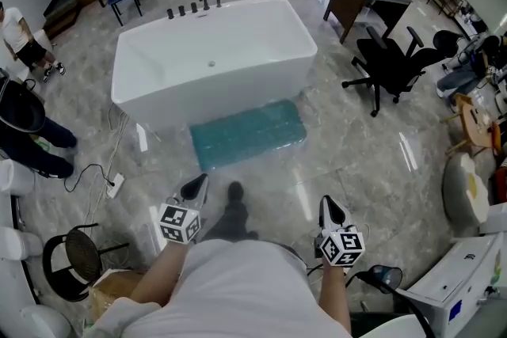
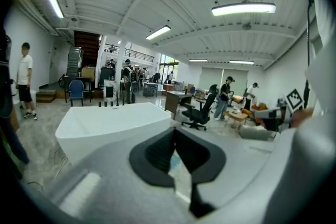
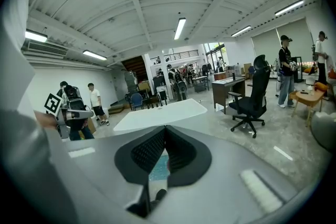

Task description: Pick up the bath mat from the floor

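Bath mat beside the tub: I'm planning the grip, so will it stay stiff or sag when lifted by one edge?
The bath mat lies flat and thin with a quilted look, so it will probably droop when held by one edge. It looks light for its spread. The floor is glossy, so a push would likely slide it.

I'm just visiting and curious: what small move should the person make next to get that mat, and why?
Probably bring both grippers forward and down toward the near edge of the mat, opening them on the way. The left gripper and right gripper are shut, empty and well short of the mat, which lies flat on the floor before the tub.
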### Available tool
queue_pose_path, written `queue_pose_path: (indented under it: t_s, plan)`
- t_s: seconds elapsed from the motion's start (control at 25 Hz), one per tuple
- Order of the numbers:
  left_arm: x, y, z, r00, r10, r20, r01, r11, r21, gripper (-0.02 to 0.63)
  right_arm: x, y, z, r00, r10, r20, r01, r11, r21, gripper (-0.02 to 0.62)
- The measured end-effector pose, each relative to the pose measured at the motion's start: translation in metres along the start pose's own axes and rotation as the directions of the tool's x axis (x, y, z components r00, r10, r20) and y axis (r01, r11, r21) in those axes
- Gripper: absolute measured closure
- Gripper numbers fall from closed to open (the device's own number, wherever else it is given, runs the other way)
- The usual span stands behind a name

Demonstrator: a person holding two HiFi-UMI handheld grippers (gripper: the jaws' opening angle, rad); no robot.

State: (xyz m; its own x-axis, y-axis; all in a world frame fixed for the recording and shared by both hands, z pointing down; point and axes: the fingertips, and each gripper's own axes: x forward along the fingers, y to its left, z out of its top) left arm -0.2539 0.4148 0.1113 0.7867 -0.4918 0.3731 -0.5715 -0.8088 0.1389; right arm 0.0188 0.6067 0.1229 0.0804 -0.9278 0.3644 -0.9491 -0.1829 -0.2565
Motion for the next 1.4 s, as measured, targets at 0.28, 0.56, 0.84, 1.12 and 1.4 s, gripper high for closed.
queue_pose_path:
  t_s: [0.28,0.56,0.84,1.12,1.4]
  plan:
    - [0.055,0.029,0.019,1.000,-0.026,-0.017,0.026,1.000,0.007,0.603,0.047,-0.016,0.018,1.000,-0.017,-0.012,0.017,1.000,0.005,0.589]
    - [0.108,0.076,0.046,0.998,-0.054,-0.039,0.055,0.998,0.019,0.603,0.120,-0.014,0.044,1.000,-0.013,-0.029,0.013,1.000,0.016,0.590]
    - [0.164,0.129,0.065,0.994,-0.081,-0.079,0.085,0.996,0.042,0.603,0.200,-0.003,0.075,0.999,-0.004,-0.037,0.004,1.000,0.008,0.590]
    - [0.209,0.172,0.086,0.991,-0.101,-0.092,0.107,0.992,0.064,0.603,0.266,-0.004,0.095,0.998,-0.013,-0.056,0.013,1.000,-0.001,0.589]
    - [0.235,0.196,0.099,0.991,-0.096,-0.091,0.102,0.993,0.063,0.603,0.310,-0.011,0.114,0.998,-0.007,-0.068,0.006,1.000,-0.014,0.589]
